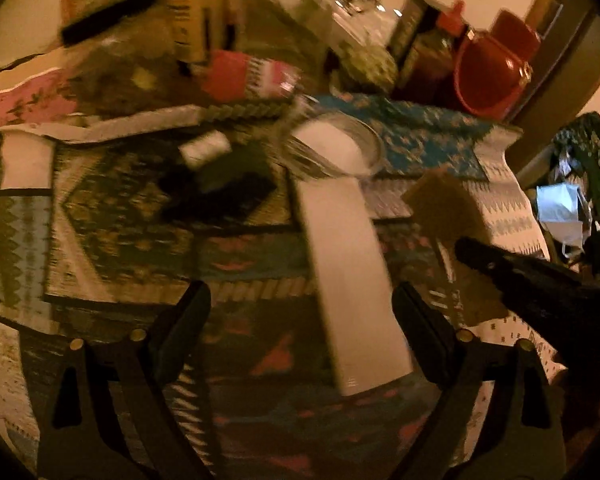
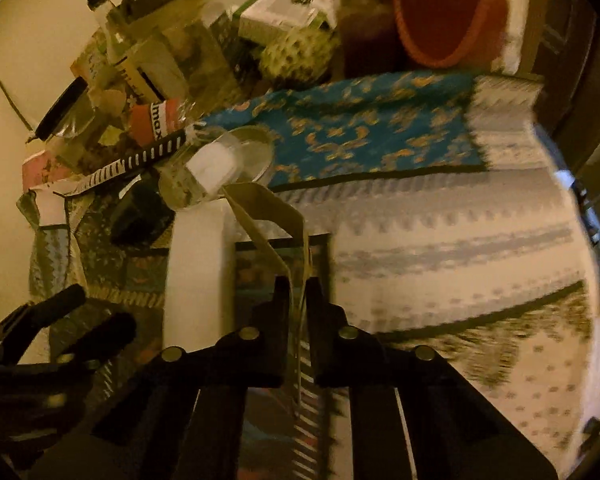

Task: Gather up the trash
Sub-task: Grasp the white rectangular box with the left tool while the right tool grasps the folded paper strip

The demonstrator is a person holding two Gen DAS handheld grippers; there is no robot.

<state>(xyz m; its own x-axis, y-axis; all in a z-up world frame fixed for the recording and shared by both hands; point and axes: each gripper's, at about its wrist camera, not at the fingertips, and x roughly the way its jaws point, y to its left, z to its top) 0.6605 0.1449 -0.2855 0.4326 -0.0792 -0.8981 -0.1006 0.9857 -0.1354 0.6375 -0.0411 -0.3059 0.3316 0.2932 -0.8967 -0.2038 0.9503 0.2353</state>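
A long white box (image 1: 348, 272) lies on the patterned cloth between the fingers of my left gripper (image 1: 302, 296). That gripper is open, its right finger close to the box's edge and its left finger well clear. The same white box (image 2: 196, 272) shows left of my right gripper (image 2: 298, 286), which is shut on a bent strip of tan cardboard (image 2: 260, 208). The cardboard (image 1: 444, 204) rises beside the box, with a right gripper finger (image 1: 512, 276) below it. My left gripper (image 2: 102, 306) appears at the lower left.
A clear jar (image 2: 216, 168) with white contents lies just beyond the box. Bottles, cartons and a red bucket (image 1: 492, 76) crowd the back of the table (image 2: 440, 240). A black object (image 1: 220, 192) lies left of the jar. Crumpled white waste (image 1: 560, 212) sits off the table's right edge.
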